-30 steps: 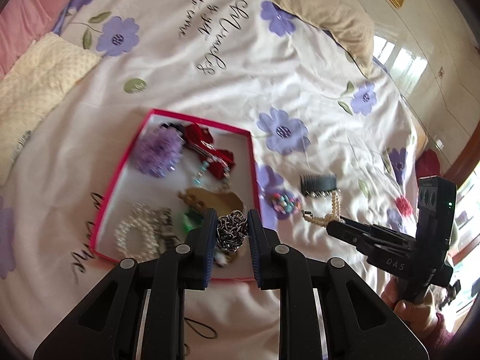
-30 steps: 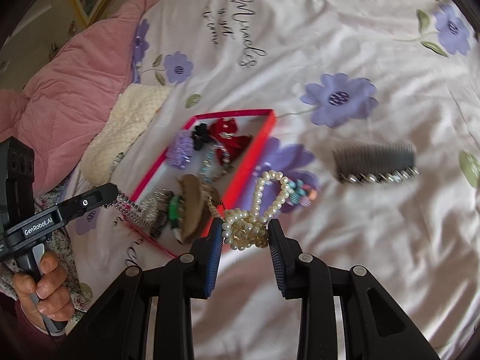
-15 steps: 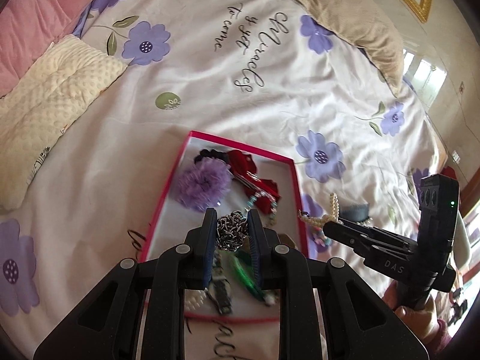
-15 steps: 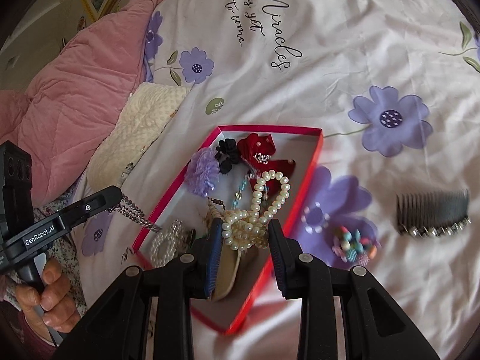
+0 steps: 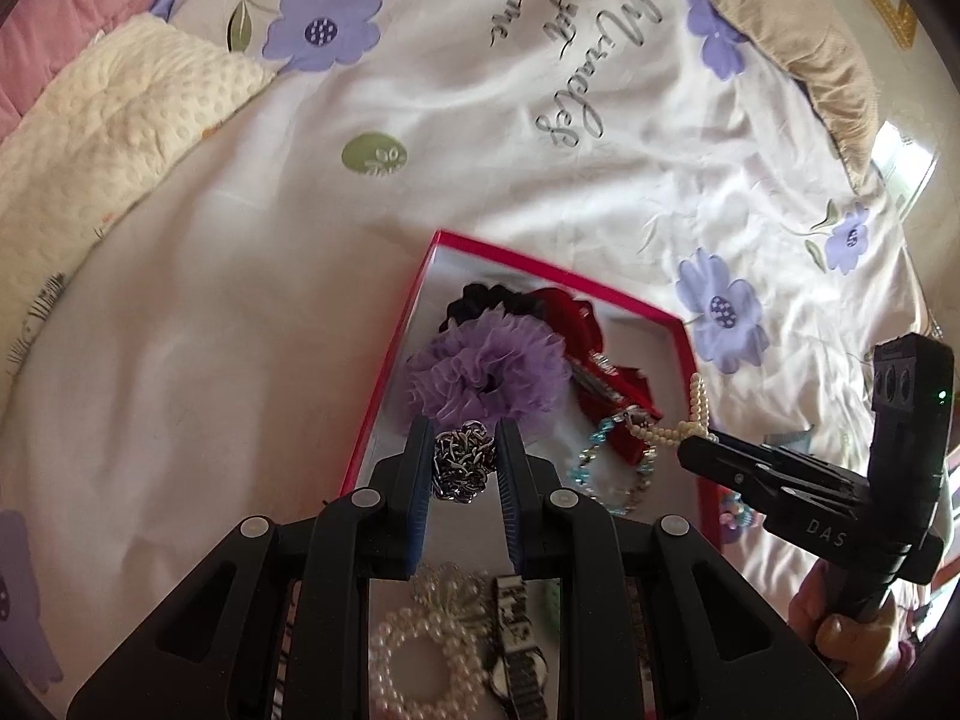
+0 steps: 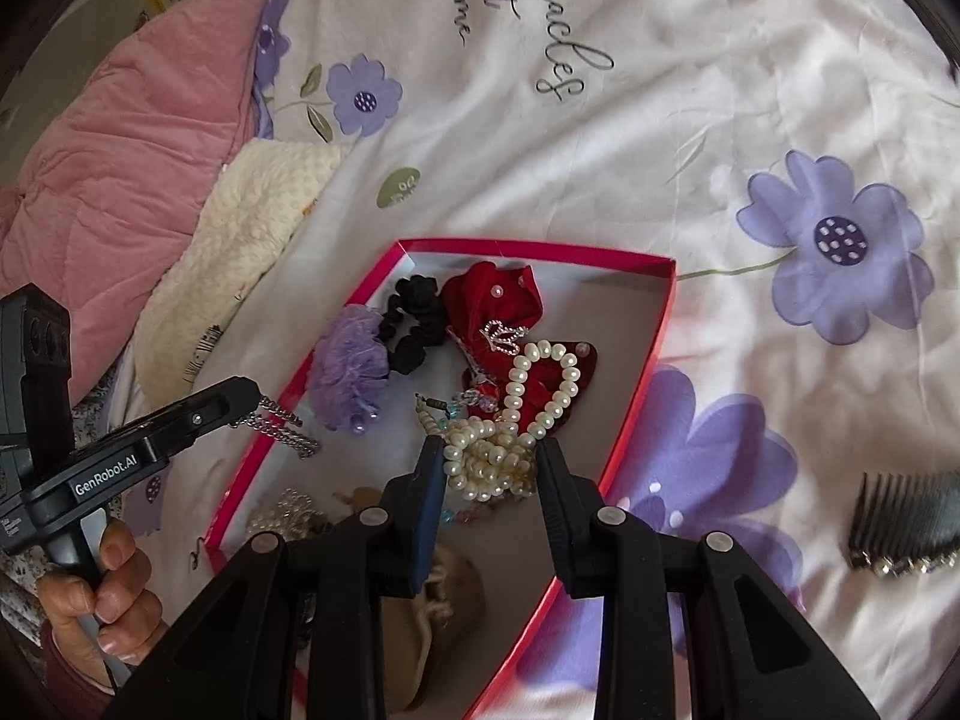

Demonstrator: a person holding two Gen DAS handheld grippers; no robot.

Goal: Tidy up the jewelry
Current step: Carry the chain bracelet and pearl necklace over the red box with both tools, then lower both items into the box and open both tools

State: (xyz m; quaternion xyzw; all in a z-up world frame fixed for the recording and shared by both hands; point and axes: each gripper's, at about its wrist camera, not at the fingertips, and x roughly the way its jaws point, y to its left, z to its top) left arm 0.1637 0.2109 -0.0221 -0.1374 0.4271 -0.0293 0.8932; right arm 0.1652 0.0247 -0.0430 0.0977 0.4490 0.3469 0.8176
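A red-rimmed box lies on the flowered bedsheet and holds a purple scrunchie, a black scrunchie, a red bow, a pearl bracelet and other pieces. My left gripper is shut on a bunched silver chain above the box, near the purple scrunchie; the chain also hangs in the right wrist view. My right gripper is shut on a pearl necklace above the box's middle; its tip shows in the left wrist view.
A dark hair comb and a small beaded piece lie on the sheet right of the box. A cream cushion and a pink quilt lie to the left, a beige pillow at the back right.
Both grippers have moved forward over the box with their loads. The chain now hangs near the purple scrunchie, and the pearls hang over the red bow.
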